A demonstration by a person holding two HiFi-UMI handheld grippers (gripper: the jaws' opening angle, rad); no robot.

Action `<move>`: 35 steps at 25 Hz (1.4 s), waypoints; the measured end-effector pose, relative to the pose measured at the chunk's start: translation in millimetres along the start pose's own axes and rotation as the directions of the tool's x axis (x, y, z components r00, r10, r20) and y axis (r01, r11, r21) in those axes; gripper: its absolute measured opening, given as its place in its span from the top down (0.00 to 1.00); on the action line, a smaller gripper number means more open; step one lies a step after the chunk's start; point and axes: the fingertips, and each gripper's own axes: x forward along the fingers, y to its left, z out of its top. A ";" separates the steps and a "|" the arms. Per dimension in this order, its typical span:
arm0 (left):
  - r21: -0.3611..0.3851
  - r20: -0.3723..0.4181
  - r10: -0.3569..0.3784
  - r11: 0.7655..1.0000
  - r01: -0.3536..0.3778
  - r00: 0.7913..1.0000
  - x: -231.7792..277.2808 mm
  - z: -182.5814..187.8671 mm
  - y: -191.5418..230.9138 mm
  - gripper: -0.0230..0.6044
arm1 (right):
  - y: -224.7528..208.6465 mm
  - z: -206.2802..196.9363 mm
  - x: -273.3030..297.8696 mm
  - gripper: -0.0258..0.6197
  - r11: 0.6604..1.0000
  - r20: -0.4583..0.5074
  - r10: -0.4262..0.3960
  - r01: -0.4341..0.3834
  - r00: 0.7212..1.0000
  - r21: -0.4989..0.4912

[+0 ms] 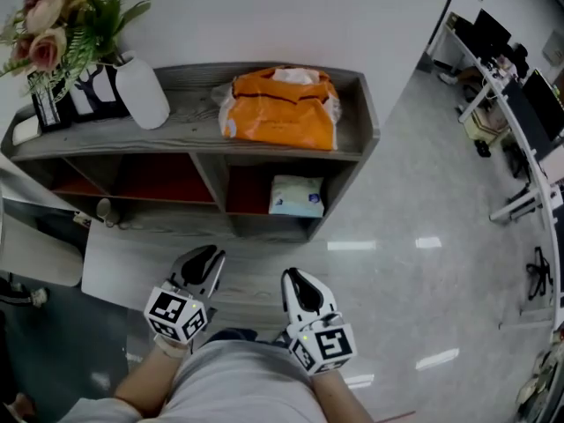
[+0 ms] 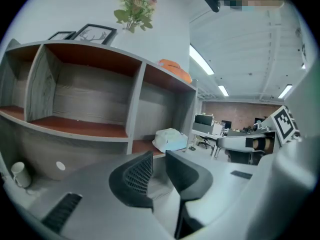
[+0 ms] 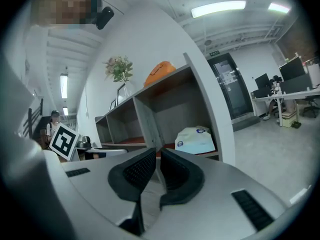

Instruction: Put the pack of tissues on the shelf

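Tissue pack (image 1: 296,196) well beyond right gripper (image 1: 298,282)

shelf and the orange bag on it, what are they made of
Shelf: looks like laminated board, matte, with grey wood grain outside and reddish-brown inside; solid wood can't be ruled out. Orange bag: thin glossy plastic film, judging by its crinkles and shiny highlights.

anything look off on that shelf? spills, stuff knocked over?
Nothing stands out. The pack of tissues lies in the right-hand compartment of the shelf, the orange bag sits crumpled but intact on top, and the white vase stands upright. No spill visible.
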 end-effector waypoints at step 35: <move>-0.085 0.013 -0.031 0.996 0.032 0.999 -25.7 -10.9 2.6 0.92 | 28.3 -13.4 25.3 0.90 0.993 -0.067 0.108 -0.111 0.992 -0.045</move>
